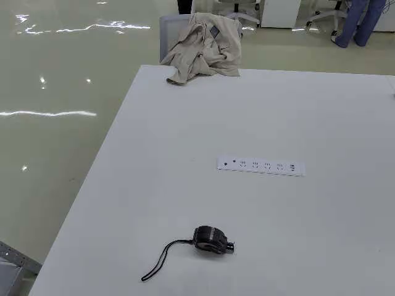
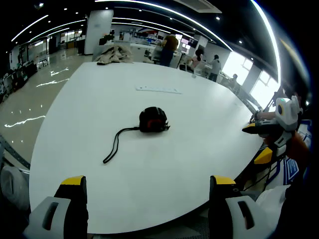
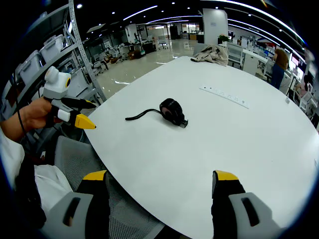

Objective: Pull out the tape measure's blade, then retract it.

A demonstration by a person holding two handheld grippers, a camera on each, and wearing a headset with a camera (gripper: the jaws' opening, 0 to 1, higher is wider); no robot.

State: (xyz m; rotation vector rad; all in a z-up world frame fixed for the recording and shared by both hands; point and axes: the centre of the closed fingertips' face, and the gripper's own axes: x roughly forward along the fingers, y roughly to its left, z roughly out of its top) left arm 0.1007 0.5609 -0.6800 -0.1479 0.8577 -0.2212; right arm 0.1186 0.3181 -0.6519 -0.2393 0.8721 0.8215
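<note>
A black tape measure (image 1: 212, 239) lies on the white table (image 1: 259, 105) near its front edge, blade retracted, with its black wrist strap (image 1: 162, 259) trailing to the left. In the left gripper view the tape measure (image 2: 153, 119) sits ahead of my left gripper (image 2: 148, 181), whose jaws stand wide apart and empty, short of the table edge. My right gripper (image 3: 160, 175) is open too, with the tape measure (image 3: 172, 110) well ahead of it. Each gripper shows in the other's view, off the table: the right gripper (image 2: 261, 141) and the left gripper (image 3: 88, 114).
A white power strip (image 1: 260, 166) lies flat at mid-table beyond the tape measure. A beige jacket (image 1: 203, 49) hangs over a grey chair at the table's far edge. Glossy floor runs along the left side. Shelving with bins (image 3: 45, 50) stands behind me, and people stand far off.
</note>
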